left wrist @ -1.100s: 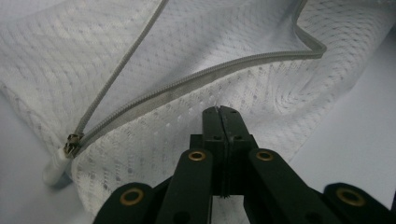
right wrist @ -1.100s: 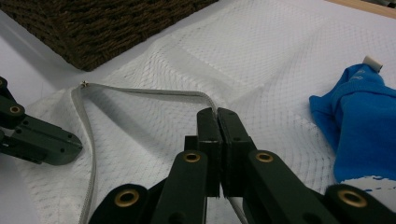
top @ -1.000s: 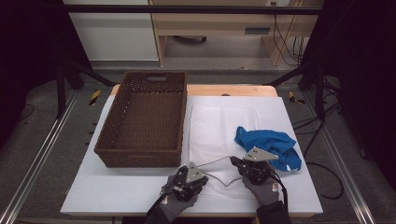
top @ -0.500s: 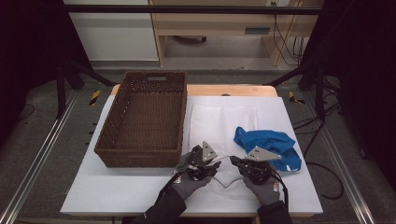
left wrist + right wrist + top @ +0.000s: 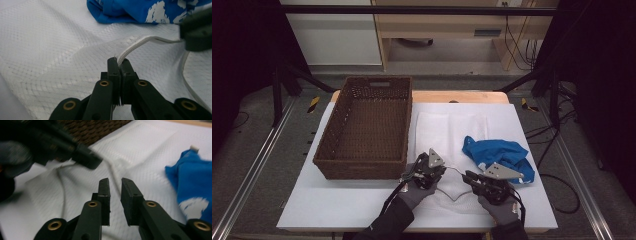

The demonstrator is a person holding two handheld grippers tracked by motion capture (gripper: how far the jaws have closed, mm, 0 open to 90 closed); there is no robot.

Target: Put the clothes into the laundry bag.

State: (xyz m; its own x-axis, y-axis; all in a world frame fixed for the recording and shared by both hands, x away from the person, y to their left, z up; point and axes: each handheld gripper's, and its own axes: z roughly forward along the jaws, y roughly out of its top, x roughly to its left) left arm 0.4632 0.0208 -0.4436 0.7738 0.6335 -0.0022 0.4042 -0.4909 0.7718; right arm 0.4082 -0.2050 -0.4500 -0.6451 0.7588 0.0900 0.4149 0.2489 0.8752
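The white mesh bag (image 5: pixel 62 57) lies flat, its zipper edge pinched by the left tool (image 5: pixel 118 60); the right tool (image 5: pixel 115 181) has just parted narrowly, empty.

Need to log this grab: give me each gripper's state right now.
Left gripper: jaws shut on the zipper edge of the white mesh bag.
Right gripper: jaws slightly open, holding nothing.

White table (image 5: pixel 362 210) carries wicker basket (image 5: pixel 367 127), white mesh bag (image 5: pixel 452 130), blue cloth (image 5: pixel 499 152) on bag.
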